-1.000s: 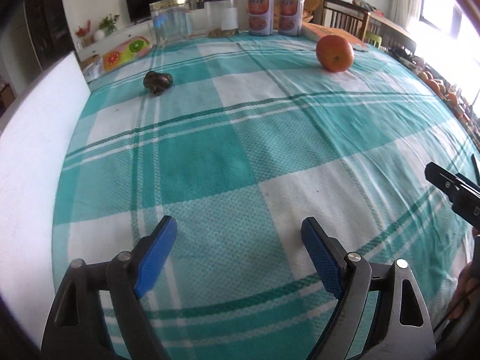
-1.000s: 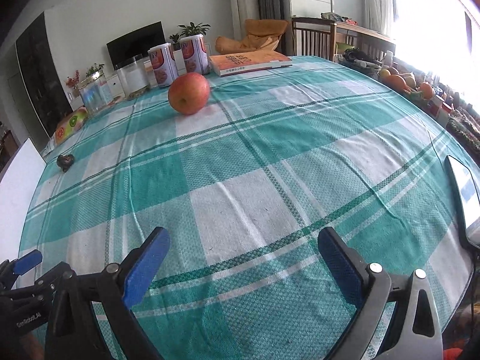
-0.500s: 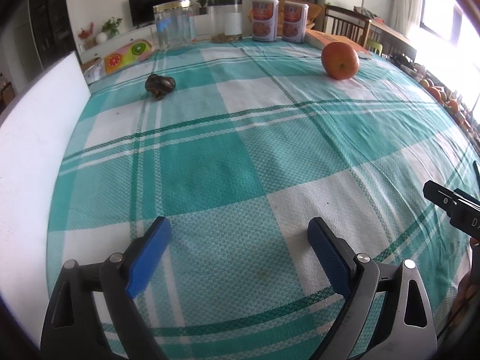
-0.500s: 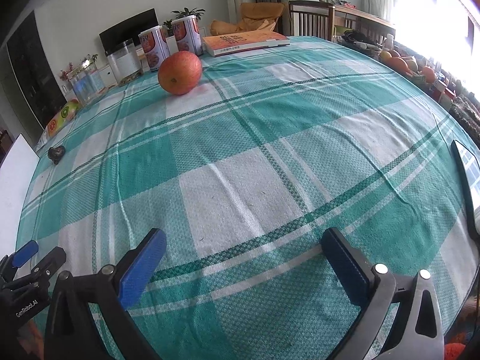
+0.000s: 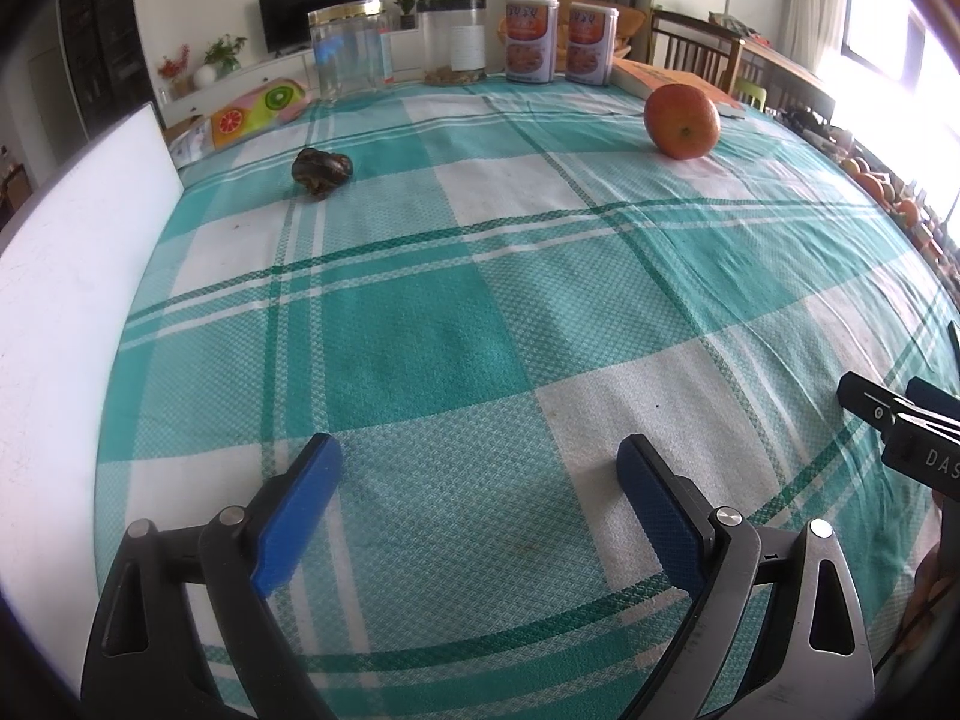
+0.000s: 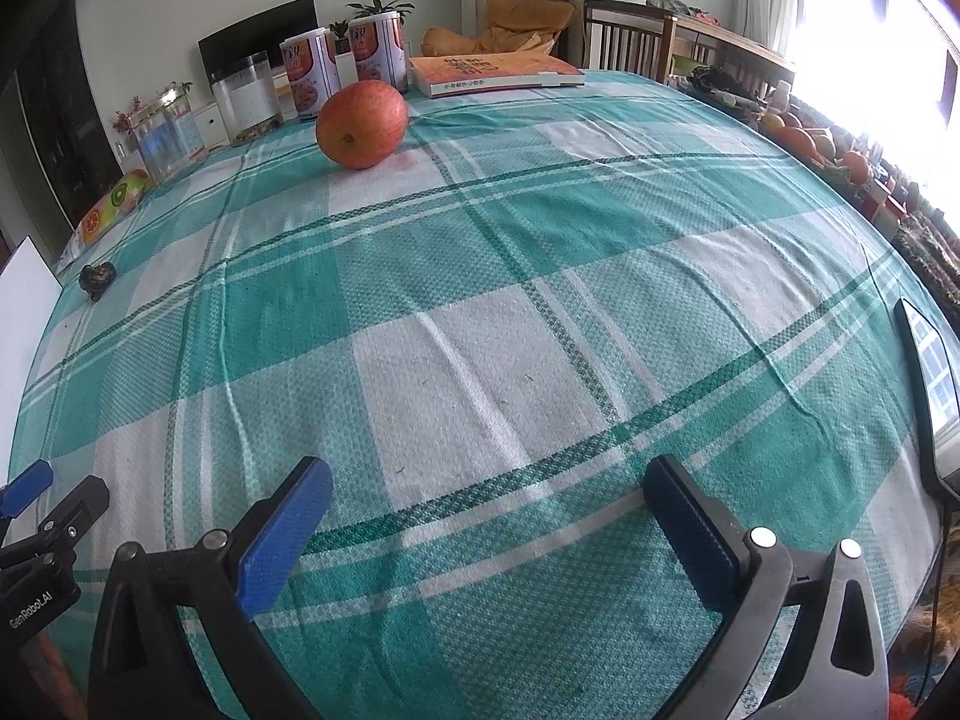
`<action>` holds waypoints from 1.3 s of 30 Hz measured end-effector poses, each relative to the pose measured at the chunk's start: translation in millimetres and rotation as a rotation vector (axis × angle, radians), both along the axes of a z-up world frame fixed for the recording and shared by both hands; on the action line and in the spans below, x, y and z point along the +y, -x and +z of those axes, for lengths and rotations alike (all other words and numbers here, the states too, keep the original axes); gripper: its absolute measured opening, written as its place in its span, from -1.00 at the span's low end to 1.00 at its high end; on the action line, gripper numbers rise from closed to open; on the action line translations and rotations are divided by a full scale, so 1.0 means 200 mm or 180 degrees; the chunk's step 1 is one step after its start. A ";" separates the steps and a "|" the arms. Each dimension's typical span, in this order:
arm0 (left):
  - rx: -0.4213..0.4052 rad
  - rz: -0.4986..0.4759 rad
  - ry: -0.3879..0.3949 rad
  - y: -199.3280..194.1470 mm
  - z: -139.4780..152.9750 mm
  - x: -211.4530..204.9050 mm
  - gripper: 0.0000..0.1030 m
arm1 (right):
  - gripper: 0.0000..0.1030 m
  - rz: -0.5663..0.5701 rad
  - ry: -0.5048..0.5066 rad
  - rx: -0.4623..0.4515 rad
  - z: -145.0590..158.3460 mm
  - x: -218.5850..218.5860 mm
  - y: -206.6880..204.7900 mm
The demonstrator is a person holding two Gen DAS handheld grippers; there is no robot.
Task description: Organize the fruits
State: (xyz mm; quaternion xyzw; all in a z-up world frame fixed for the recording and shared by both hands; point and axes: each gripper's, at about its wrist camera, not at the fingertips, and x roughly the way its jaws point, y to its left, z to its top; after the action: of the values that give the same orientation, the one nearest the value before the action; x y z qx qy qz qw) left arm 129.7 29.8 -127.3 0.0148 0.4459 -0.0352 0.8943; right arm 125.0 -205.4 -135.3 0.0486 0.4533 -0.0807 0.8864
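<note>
A red-orange apple lies on the far right of the teal checked tablecloth; it also shows in the right wrist view, far left of centre. A small dark shrivelled fruit lies at the far left, also in the right wrist view. My left gripper is open and empty above the near cloth. My right gripper is open and empty, well short of the apple. Each gripper shows at the edge of the other's view.
Two printed cans, two clear jars and an orange book stand along the far edge. A white board borders the left side. A phone lies at the right edge. A fruit-print pouch lies far left.
Both grippers have moved forward over the cloth, so the apple and the dark fruit look slightly nearer. Both stay open and empty.
</note>
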 end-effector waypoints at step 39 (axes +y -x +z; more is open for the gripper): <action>-0.0128 0.0078 0.0262 -0.43 0.25 0.08 -0.15 | 1.00 0.0002 0.0015 0.0005 0.00 0.00 0.00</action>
State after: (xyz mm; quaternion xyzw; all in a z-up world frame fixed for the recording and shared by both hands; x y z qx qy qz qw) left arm 215.1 46.0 -77.4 -0.0268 0.4262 -0.0422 0.9033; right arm 125.4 -205.4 -135.6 0.0462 0.4538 -0.0816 0.8861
